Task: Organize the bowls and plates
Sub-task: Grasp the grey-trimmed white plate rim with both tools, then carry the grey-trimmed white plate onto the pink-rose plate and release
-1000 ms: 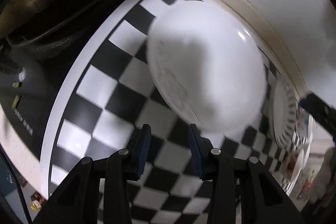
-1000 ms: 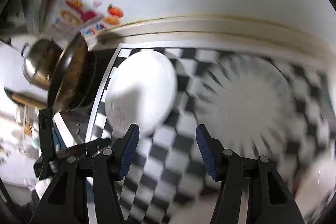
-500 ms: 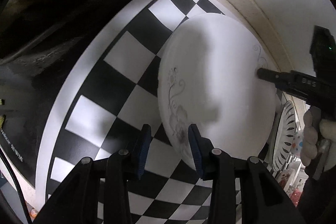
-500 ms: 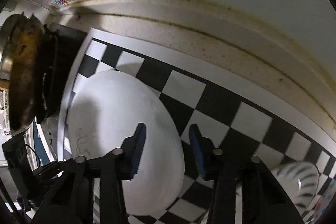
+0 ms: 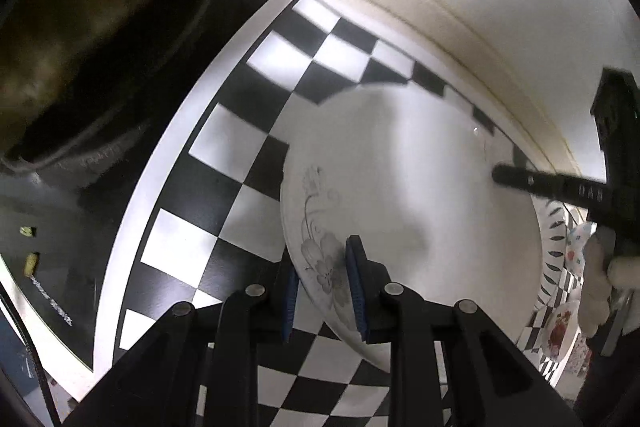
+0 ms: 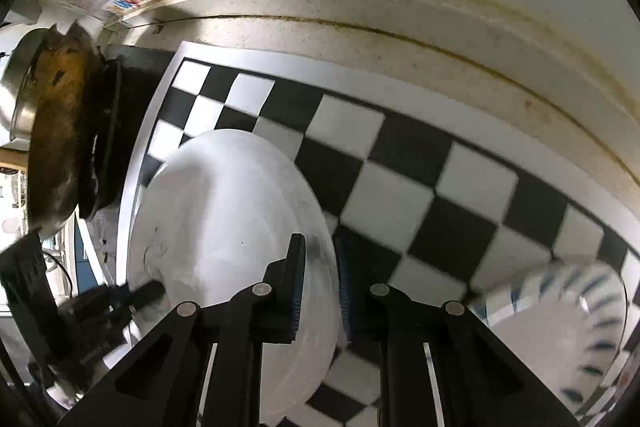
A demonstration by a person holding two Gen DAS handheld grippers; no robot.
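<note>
The white plate (image 5: 412, 211) lies on the checkered tabletop (image 5: 224, 187), at centre frame in the left wrist view. The left tongs (image 5: 322, 291) are closing, pinching its lower-left rim over a grey flower print; the right tongs (image 6: 320, 291) are closing on the opposite rim. Both hands sit equally near. A striped plate (image 6: 560, 323) waits at the lower right.

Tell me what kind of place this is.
Probably a home kitchen counter: a well-used pan on a dark stove, a white plate on a checkered mat, and a grimy seam along the wall.
</note>
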